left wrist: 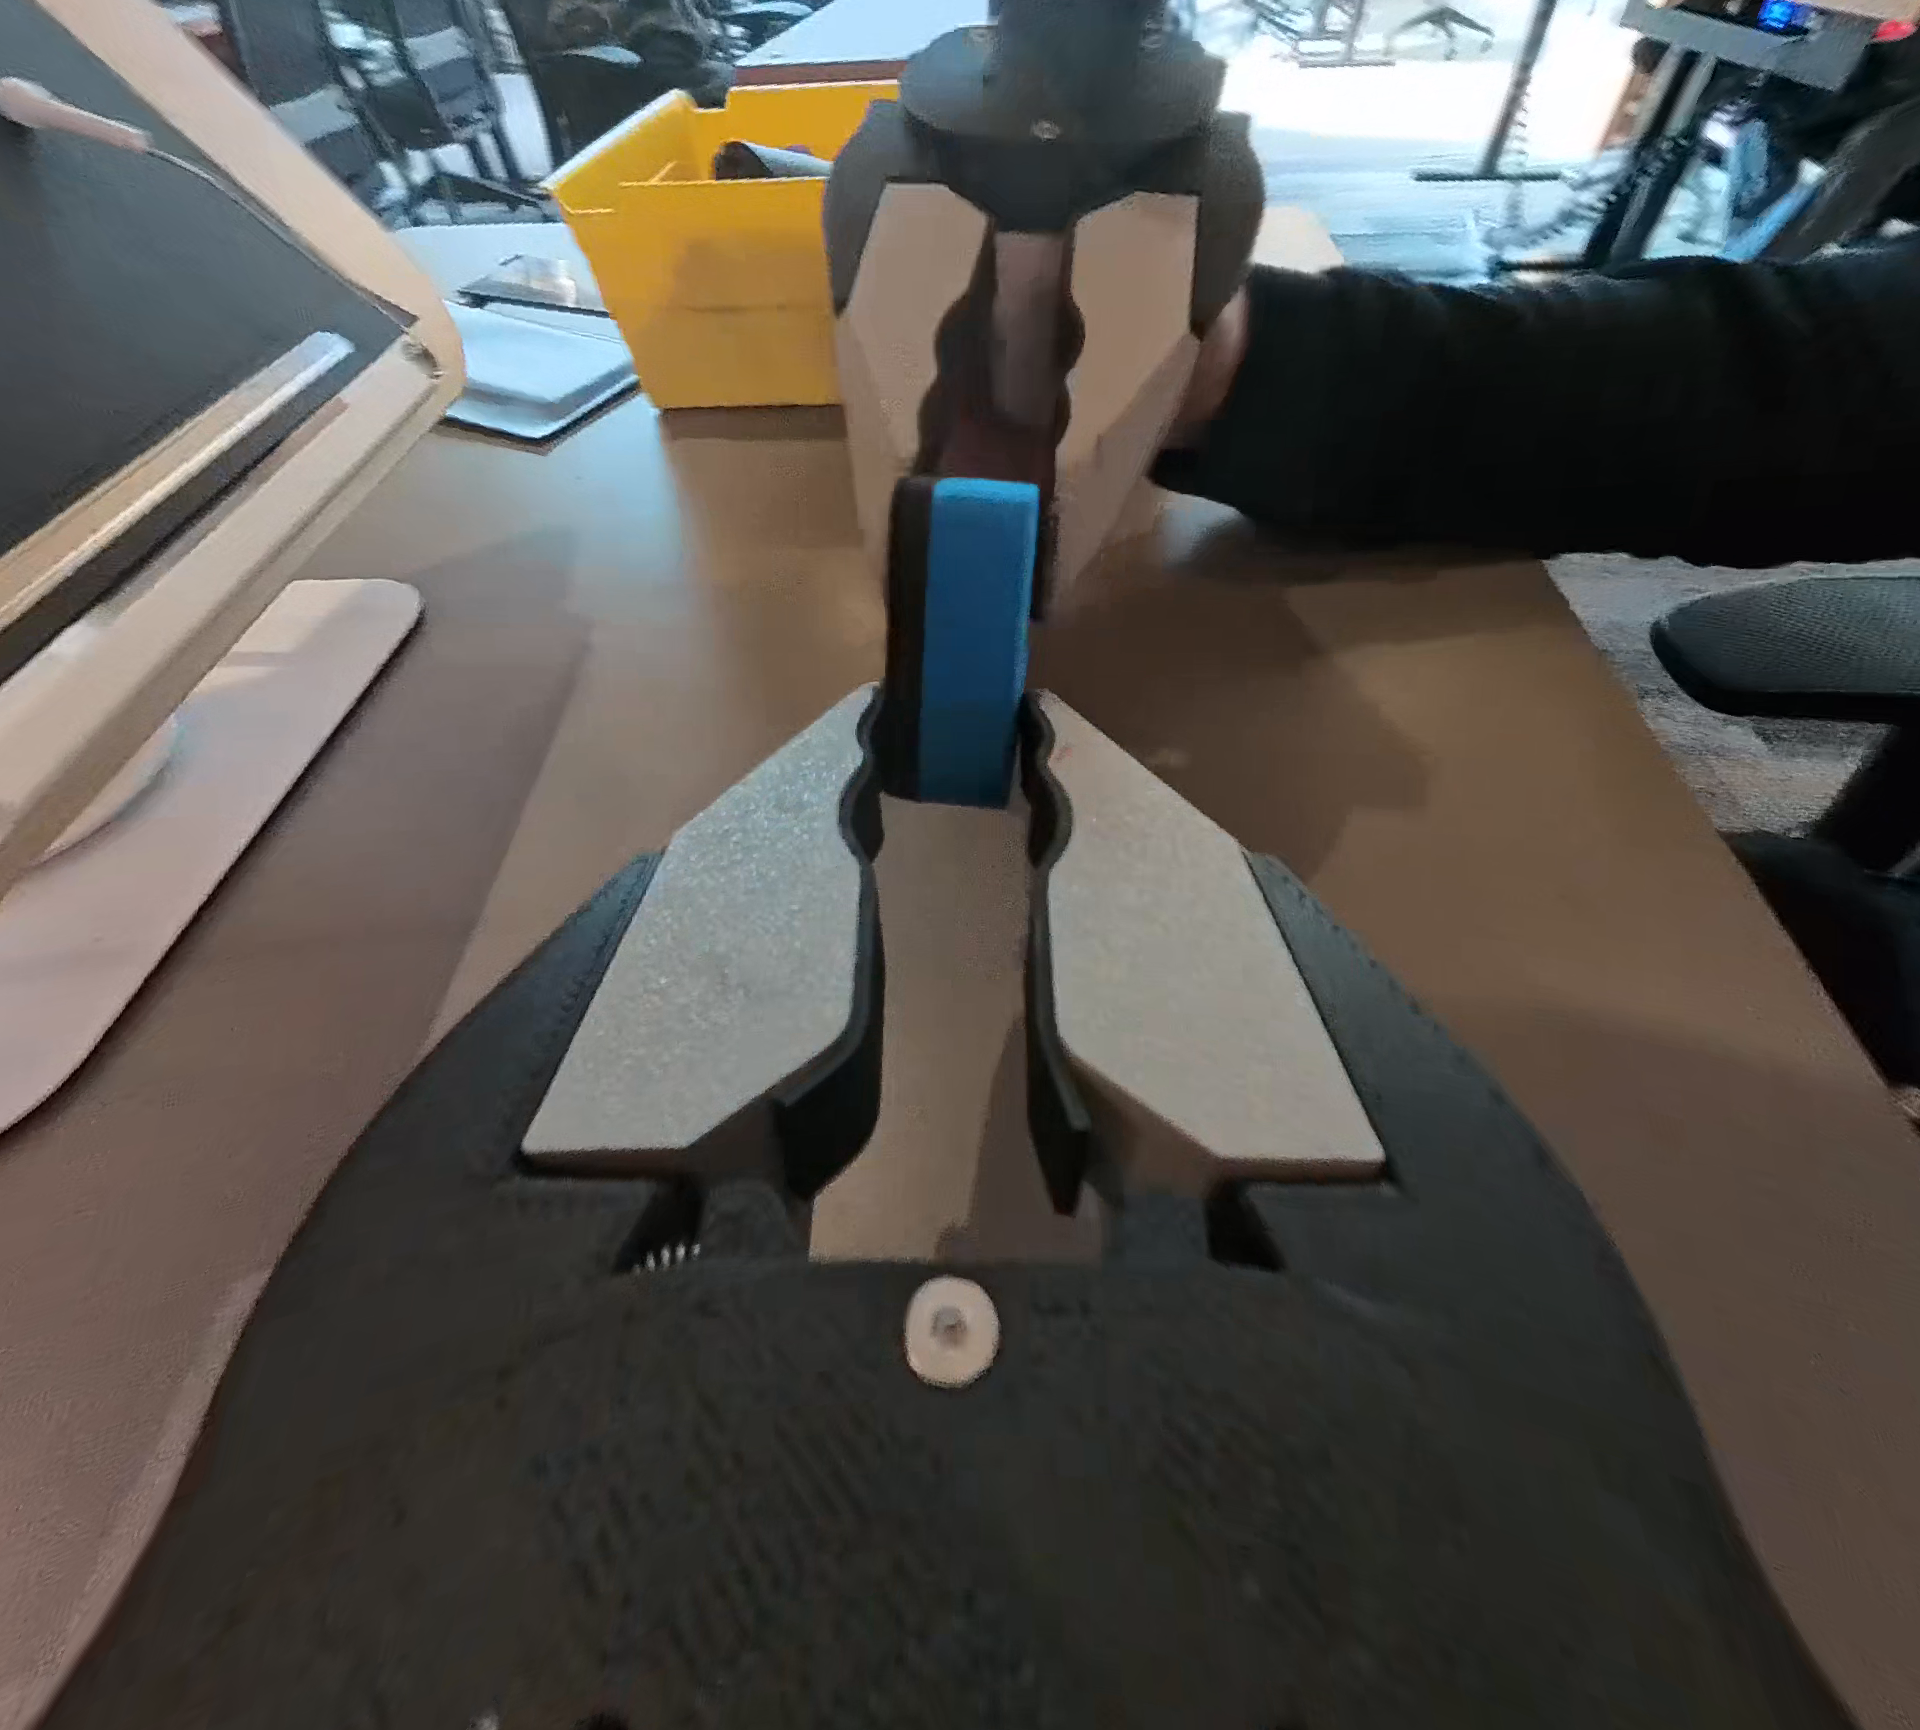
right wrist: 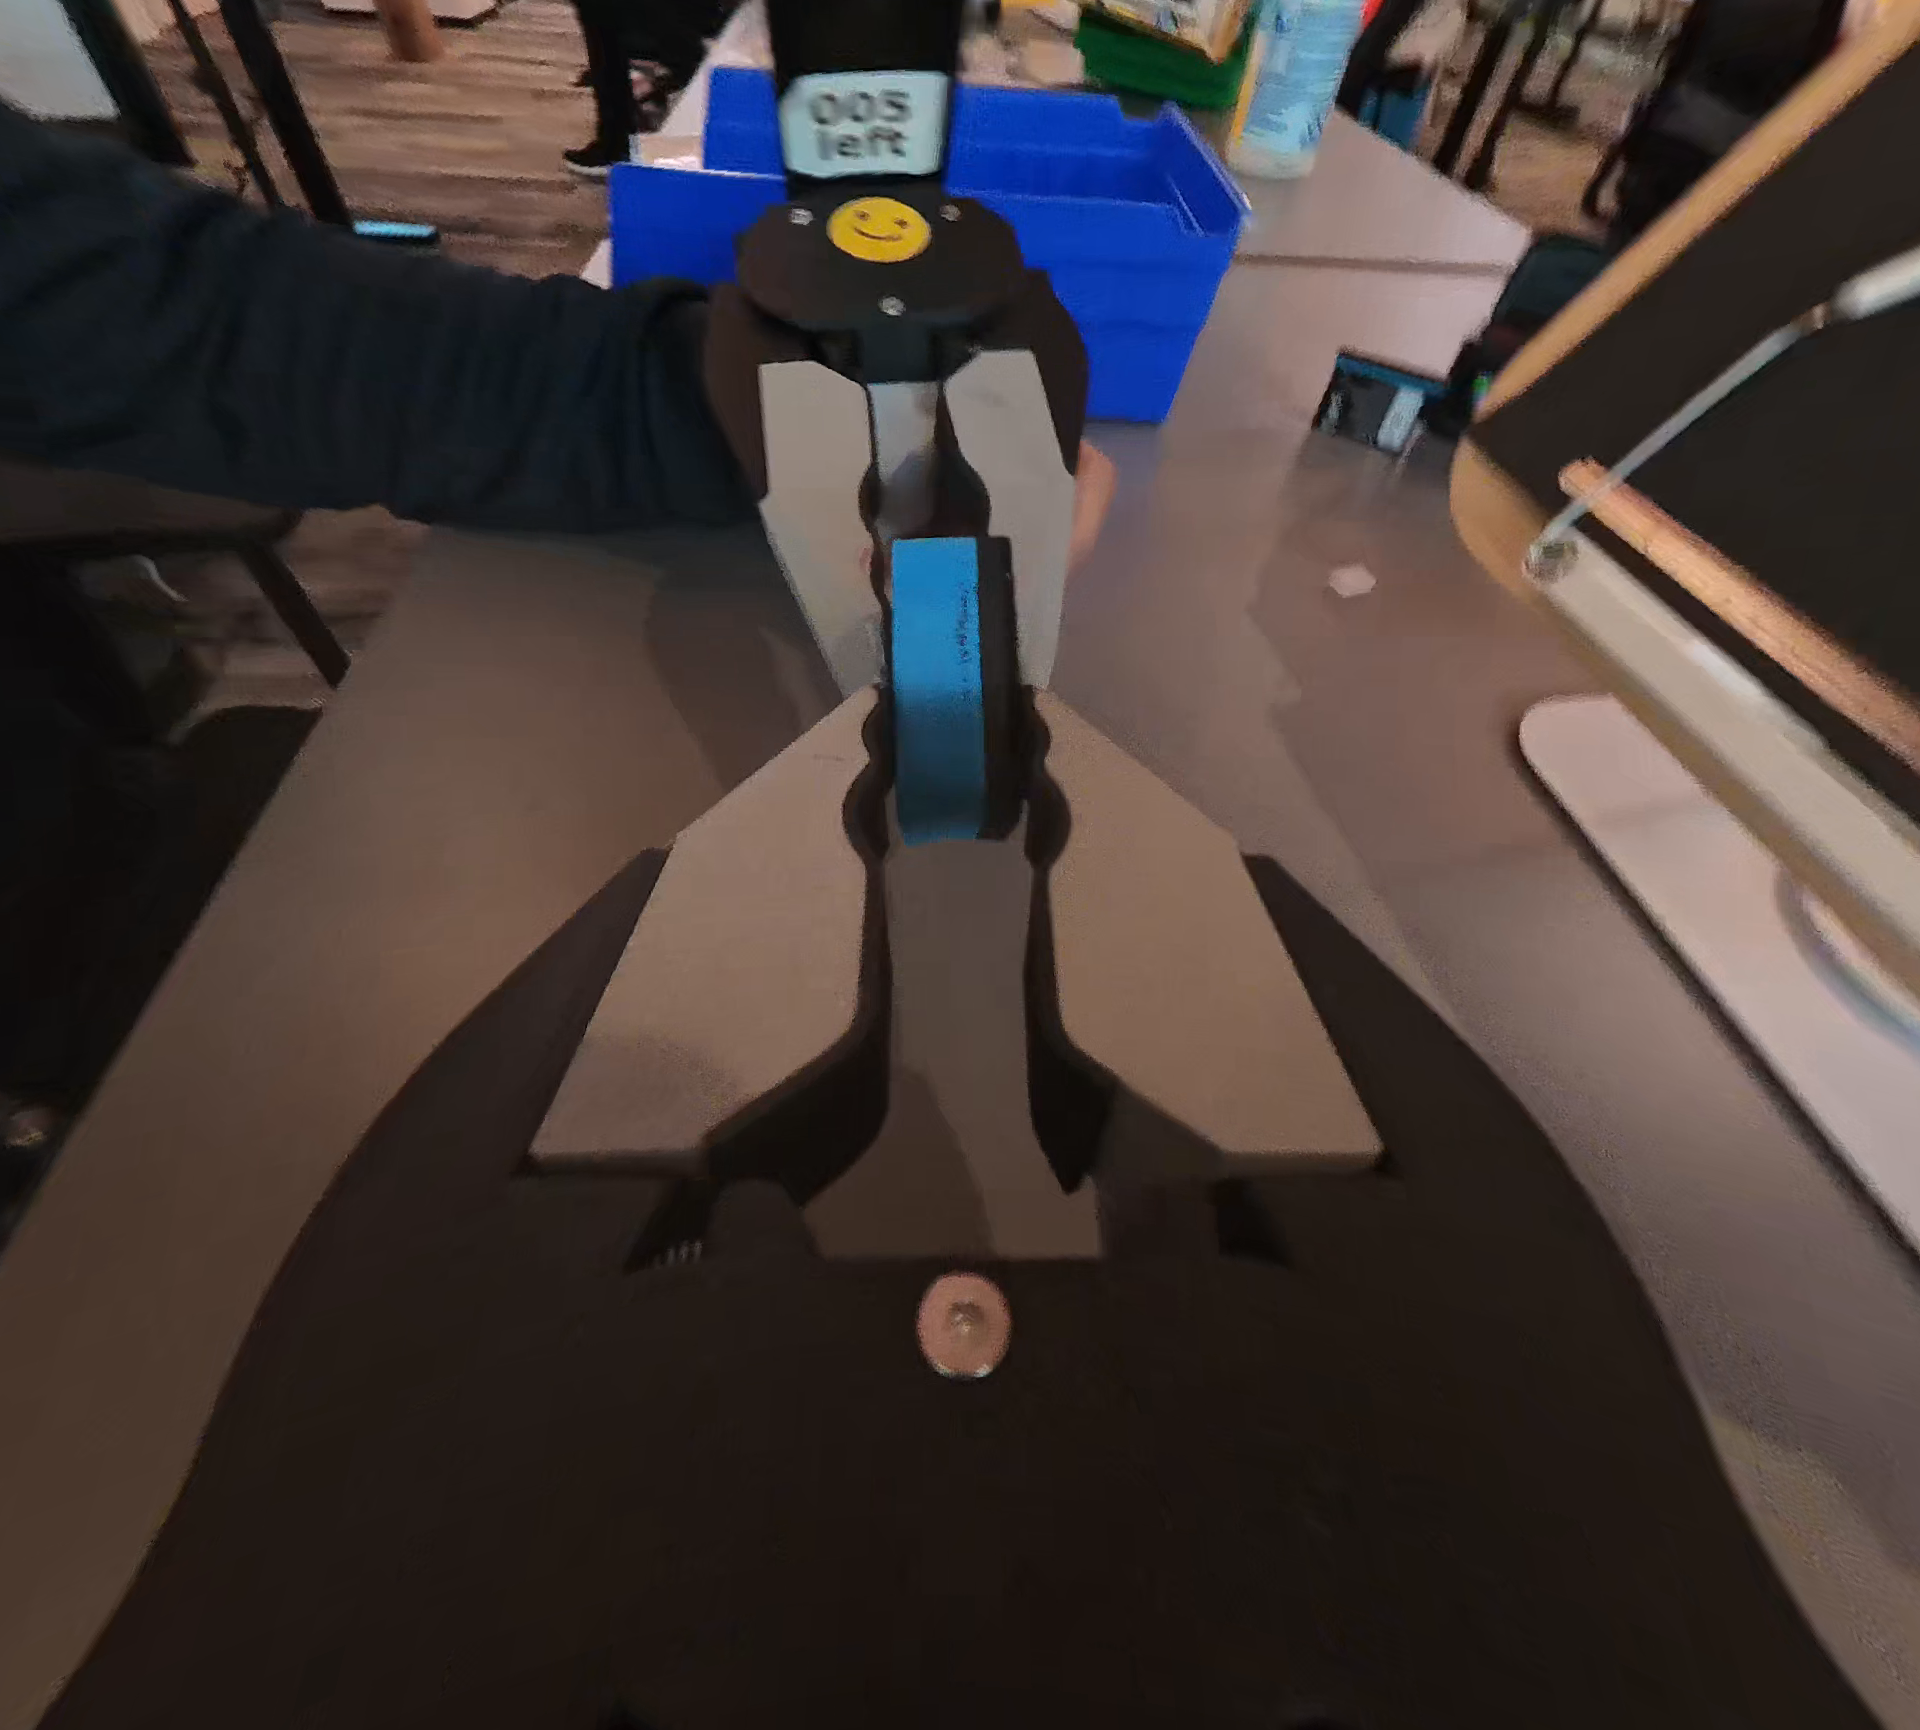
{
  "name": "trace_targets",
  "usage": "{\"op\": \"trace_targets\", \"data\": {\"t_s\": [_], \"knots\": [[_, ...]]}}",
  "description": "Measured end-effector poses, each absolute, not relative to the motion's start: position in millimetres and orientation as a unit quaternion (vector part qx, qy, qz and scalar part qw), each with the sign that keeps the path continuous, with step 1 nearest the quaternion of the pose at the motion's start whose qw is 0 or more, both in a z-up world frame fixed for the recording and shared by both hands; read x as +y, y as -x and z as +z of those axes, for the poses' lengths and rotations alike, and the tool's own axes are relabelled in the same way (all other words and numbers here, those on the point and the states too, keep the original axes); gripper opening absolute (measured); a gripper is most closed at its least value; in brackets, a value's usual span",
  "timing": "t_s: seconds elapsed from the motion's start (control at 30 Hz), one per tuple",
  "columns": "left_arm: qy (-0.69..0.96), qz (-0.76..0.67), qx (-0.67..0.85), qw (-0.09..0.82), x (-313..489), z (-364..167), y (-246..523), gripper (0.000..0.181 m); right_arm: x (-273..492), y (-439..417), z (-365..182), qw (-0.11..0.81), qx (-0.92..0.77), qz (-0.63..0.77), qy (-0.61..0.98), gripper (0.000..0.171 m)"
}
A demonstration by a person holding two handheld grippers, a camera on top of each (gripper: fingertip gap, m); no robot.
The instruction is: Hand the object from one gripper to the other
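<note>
Mid-frame above the brown desk (left wrist: 1351, 849) | left gripper (left wrist: 951, 750) and right gripper (right wrist: 951, 750) both clamp the flat blue-and-black foam block (left wrist: 971, 641), opposite ends | yellow plastic bin (left wrist: 717, 278) behind

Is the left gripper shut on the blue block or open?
Shut on it: left gripper fingertips press both sides of the blue block.

We hold our left gripper (left wrist: 951, 750) and right gripper (right wrist: 951, 750) tip to tip above the desk, both sets of fingers pinched narrow (each hand tucked behind its tool), dark sleeves (left wrist: 1558, 402) reaching in sideways.
</note>
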State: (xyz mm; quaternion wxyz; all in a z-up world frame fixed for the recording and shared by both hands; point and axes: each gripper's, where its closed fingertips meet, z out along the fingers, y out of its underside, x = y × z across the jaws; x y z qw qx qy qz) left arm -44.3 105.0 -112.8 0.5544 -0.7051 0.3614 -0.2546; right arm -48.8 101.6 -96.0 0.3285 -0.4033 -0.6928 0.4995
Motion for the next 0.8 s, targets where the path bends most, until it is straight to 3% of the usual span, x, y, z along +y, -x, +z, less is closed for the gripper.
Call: {"op": "trace_targets", "data": {"t_s": [0.17,0.37,0.6,0.73,0.8], "knots": [[0.705,-0.083,0.367,0.601,126,-117,73,0.050,149,55,-92,0.250,-0.558,0.579,0.540,0.018],[0.612,0.273,0.475,0.571,141,-130,80,0.056,165,49,-93,0.049,-0.392,0.692,0.604,0.019],[0.470,0.419,0.503,0.592,139,-102,66,0.046,145,51,-101,-0.089,-0.332,0.711,0.613,0.019],[0.443,0.437,0.531,0.575,137,-107,58,0.028,131,58,-105,-0.107,-0.338,0.711,0.607,0.019],[0.492,0.394,0.511,0.584,138,-104,63,0.022,139,58,-106,-0.066,-0.358,0.702,0.612,0.031]]}}
